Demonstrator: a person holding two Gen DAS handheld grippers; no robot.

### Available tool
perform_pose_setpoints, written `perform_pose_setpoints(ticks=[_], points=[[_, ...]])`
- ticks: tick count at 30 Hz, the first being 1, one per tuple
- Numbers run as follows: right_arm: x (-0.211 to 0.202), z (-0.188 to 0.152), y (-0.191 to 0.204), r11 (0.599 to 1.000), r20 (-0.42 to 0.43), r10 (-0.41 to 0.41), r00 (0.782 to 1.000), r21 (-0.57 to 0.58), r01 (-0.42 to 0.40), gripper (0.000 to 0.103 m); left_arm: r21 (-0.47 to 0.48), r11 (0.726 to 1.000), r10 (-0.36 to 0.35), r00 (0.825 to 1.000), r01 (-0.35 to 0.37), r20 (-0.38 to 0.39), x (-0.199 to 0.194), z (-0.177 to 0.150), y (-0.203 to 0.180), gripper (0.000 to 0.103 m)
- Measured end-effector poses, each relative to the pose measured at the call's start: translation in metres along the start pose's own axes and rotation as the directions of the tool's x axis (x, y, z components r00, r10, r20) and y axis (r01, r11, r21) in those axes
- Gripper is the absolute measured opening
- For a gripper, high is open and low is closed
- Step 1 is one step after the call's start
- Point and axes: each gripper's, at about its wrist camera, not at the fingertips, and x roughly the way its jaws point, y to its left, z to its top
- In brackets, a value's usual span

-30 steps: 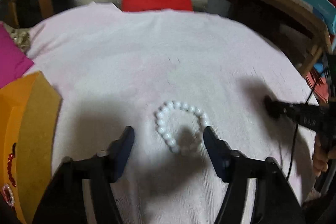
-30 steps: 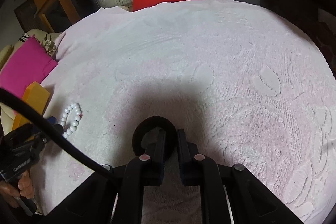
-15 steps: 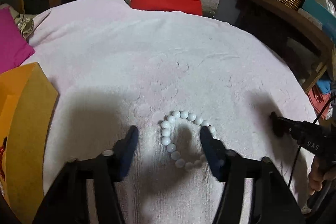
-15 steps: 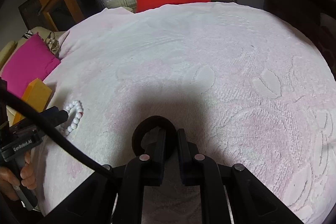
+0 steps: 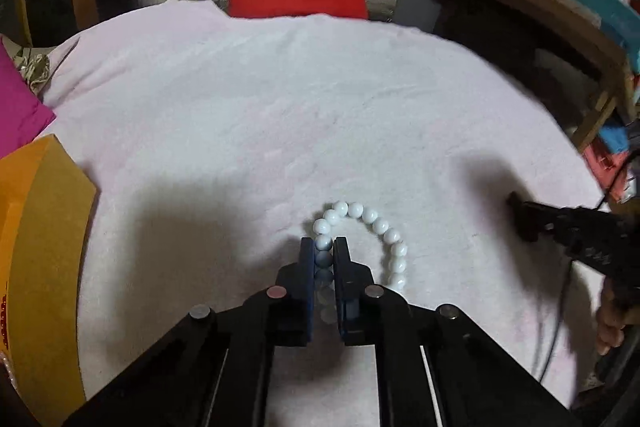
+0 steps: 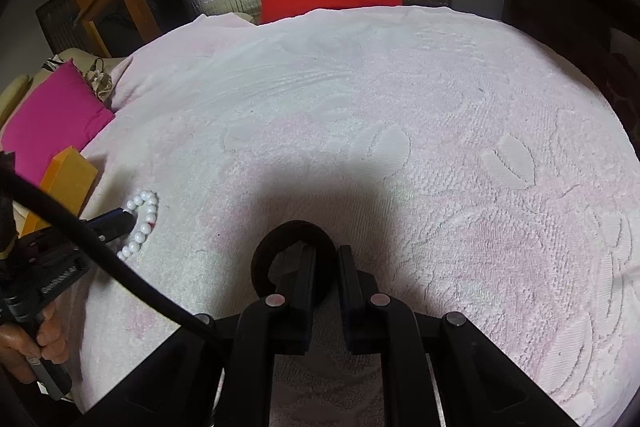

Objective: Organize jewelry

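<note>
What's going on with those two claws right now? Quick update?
Left gripper shut on white bead bracelet. Right gripper shut on dark ring. Orange box at left; path unobstructed.

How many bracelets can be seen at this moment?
2. The white bead bracelet is pinched in the left gripper; the dark ring bracelet is pinched in the right gripper. Others may be hidden.

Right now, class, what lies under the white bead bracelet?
The pale pink towel lies under the white bead bracelet. The left gripper covers several beads, so the towel beneath them is hidden.
</note>
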Motion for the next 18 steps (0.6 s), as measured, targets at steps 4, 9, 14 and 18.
perform_pose_setpoints(ticks=[4,9,14,18], points=[[-0.001,0.001,0.001,1.0,0.0,-0.004,1.0,0.001,0.004,0.013,0.031,0.999,-0.009,1.0,0.008,0.022,-0.013,-0.002,-0.003,0.009],[-0.003,0.002,0.004,1.0,-0.003,-0.014,1.0,-0.007,0.014,0.013,0.034,0.999,-0.027,0.998,0.026,0.057,-0.034,-0.005,-0.004,0.009],[-0.005,0.004,0.006,1.0,-0.003,-0.009,1.0,0.007,0.009,0.012,0.033,0.999,-0.037,0.994,0.034,0.099,-0.048,-0.006,-0.004,0.009],[-0.009,0.005,0.006,1.0,0.004,0.015,1.0,0.025,-0.015,0.012,0.014,0.999,-0.046,0.991,0.045,0.125,-0.061,-0.007,0.001,0.009]])
